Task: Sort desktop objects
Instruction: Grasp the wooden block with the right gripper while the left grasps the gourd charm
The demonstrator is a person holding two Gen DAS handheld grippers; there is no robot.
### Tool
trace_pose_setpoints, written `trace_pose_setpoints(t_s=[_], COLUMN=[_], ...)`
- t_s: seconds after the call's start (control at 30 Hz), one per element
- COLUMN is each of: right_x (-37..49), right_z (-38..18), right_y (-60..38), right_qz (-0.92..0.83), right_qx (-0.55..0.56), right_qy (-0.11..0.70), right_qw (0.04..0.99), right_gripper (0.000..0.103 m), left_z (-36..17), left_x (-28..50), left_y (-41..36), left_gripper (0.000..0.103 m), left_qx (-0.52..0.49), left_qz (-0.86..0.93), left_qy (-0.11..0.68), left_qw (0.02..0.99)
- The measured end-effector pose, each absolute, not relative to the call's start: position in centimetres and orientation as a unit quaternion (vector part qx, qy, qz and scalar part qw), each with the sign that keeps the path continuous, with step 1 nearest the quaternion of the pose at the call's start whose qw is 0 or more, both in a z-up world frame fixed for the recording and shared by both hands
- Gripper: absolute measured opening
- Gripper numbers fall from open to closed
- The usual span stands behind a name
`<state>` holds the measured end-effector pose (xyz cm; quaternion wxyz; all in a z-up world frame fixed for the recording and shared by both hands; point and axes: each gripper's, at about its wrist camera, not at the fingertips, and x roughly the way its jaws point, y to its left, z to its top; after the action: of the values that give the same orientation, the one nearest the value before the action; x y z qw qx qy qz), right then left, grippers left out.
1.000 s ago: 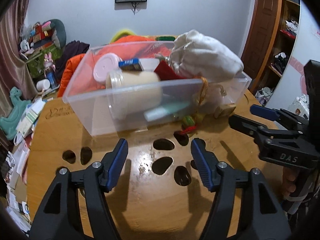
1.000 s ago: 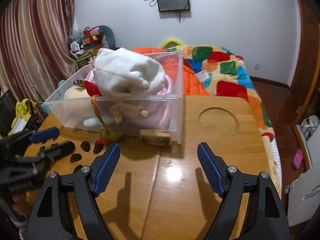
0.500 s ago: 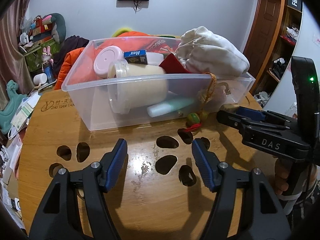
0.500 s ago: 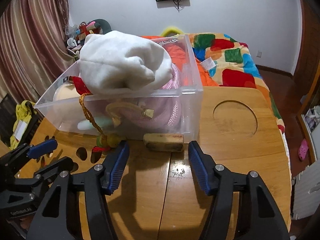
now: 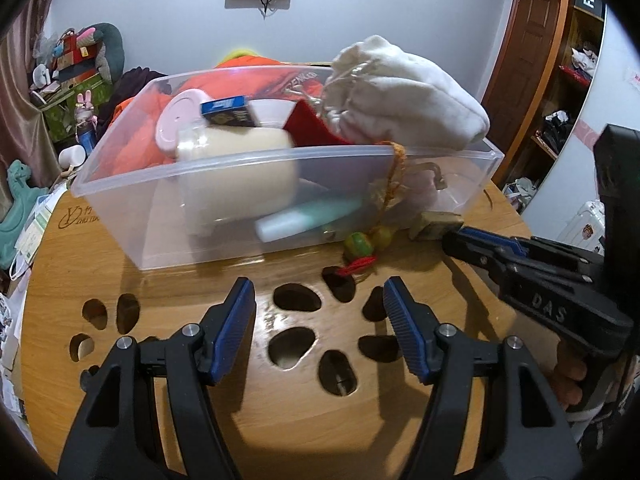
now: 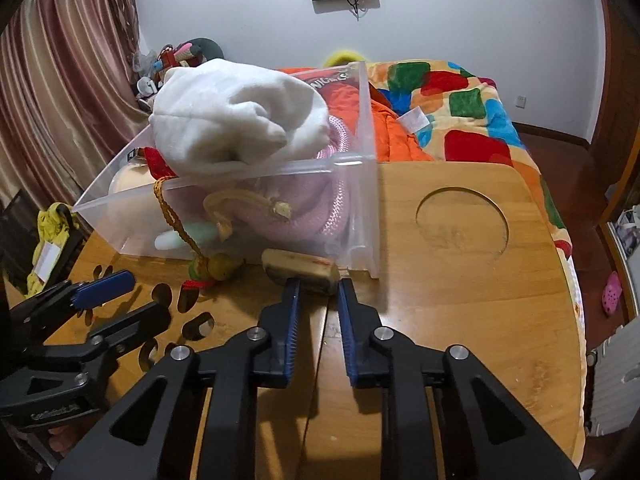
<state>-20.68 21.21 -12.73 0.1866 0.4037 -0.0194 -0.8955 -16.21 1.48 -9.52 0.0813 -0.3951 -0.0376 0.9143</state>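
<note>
The right gripper [image 6: 318, 286] has its jaws closing around a small tan block [image 6: 301, 267] that lies on the wooden table [image 6: 460, 292] just in front of the clear plastic bin [image 6: 362, 168]; the blue pads sit at the block's near side, but whether they already press on it is hard to tell, since the fingertips cover the contact. What the block is cannot be made out, beyond a worn surface with a reddish streak. In the left wrist view only one end of it shows, the rest hidden behind the right gripper's fingers. The left gripper [image 5: 319, 312] hovers over the paw-shaped cutouts in the table with its jaws moderately apart and nothing between them. The bin is heaped: a white drawstring pouch [image 5: 404, 96] rises over the rim, a cream jar [image 5: 236, 168] lies on its side, and a blue box [image 5: 230, 112] on top is blurred. A braided orange cord [image 6: 174, 216] hangs over the rim down to round beads [image 6: 214, 267] on the table, its upper end lost under the pouch. A pink rope coil [image 6: 338, 200] shows only through the cloudy wall
</note>
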Motion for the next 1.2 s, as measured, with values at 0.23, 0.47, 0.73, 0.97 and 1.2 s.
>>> trace_pose_setpoints(t_s=[0.23, 0.47, 0.73, 0.97, 1.2], right_x=[-20.3, -21.1, -21.8, -20.7, -19.4], right_z=[-12.7, -12.3, -12.6, -11.9, -10.6], right_y=[21.0, 18.8, 18.8, 21.0, 24.2], right_qz=[-0.889, -0.898, -0.899, -0.909, -0.915], right_qx=[0.41, 0.399, 0.409, 0.386, 0.365], right_qy=[-0.023, -0.001, -0.014, -0.016, -0.046], right_qw=[0.201, 0.184, 0.157, 0.16, 0.167], right_gripper=[0.047, 0.051, 0.039, 0.039, 0.039], left_z=[-9.4, -9.6, -9.7, -9.4, -9.8], left_x=[-15.8, -15.4, -16.1, -17.4, -19.0], left_y=[1.5, -0.6, 0.4, 3.0, 4.1], left_gripper=[0.066, 0.066, 0.066, 0.062, 0.046], left_qx=[-0.391, -0.397, -0.4, -0.405, -0.416], left_qz=[0.917, 0.913, 0.911, 0.908, 0.903], left_qy=[-0.041, -0.068, -0.065, -0.06, -0.081], left_qw=[0.066, 0.062, 0.075, 0.088, 0.077])
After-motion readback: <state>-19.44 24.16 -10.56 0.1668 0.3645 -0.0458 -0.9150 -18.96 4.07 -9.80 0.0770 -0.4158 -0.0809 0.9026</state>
